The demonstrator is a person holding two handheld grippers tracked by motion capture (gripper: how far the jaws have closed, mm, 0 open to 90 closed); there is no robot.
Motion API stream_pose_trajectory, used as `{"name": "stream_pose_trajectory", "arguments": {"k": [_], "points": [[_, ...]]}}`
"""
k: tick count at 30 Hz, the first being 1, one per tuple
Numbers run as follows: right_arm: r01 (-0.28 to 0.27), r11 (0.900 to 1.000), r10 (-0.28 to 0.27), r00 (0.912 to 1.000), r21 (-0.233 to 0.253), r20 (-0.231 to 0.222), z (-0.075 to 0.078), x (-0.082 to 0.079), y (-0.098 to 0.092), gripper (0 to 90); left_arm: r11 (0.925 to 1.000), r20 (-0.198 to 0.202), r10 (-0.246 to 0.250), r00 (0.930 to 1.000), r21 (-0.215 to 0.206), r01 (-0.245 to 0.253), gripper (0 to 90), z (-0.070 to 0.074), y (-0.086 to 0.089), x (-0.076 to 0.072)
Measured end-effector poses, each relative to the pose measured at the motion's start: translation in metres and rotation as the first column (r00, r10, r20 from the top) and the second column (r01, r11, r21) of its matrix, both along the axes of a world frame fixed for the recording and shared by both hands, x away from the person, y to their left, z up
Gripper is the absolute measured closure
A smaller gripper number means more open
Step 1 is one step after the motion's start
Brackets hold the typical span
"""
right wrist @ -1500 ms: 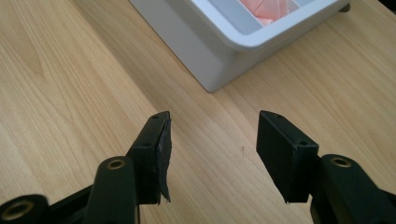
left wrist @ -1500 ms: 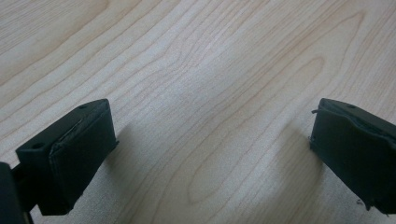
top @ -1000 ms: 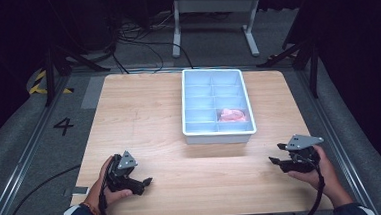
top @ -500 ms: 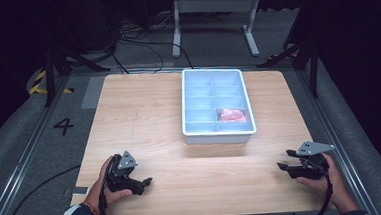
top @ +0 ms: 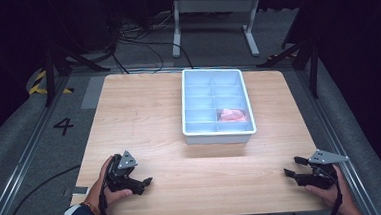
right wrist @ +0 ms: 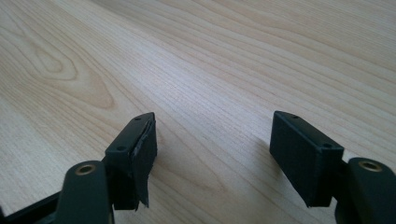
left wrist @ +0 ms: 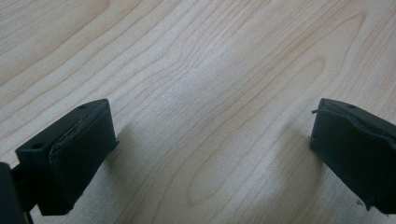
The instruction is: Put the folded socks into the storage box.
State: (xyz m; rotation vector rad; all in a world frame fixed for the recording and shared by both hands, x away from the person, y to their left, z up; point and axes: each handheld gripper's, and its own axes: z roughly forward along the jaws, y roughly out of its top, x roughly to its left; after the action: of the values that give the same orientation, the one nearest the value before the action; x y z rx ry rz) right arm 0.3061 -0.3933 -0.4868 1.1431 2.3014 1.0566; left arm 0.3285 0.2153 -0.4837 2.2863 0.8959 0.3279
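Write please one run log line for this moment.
left tool: open, low over table, holds nothing | right tool: open, near table's right edge, holds nothing | pink item: in tray, right column

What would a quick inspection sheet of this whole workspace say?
Surface: pale wooden table, bare grain.
Job's things: light blue plastic compartment tray; pink crumpled item in a right-hand compartment near its front.
Clutter: nothing seen.
Grippers: left hand-held gripper and right hand-held gripper, both open, empty, low at the near edge.
Cables: black cables on the floor behind.
Surroundings: grey metal stand; floor number 4.
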Motion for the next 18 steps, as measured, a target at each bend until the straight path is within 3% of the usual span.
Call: {"name": "stream_pose_trajectory", "arguments": {"k": [18], "points": [[0.032,0.999,-0.032,0.9995,0.001,0.0,-0.0002,0.0005,-0.0007,31.8,1.0,-0.004,0.005,1.0,-0.004,-0.005,0.4,-0.0002,-0.0001,-0.0007]]}}
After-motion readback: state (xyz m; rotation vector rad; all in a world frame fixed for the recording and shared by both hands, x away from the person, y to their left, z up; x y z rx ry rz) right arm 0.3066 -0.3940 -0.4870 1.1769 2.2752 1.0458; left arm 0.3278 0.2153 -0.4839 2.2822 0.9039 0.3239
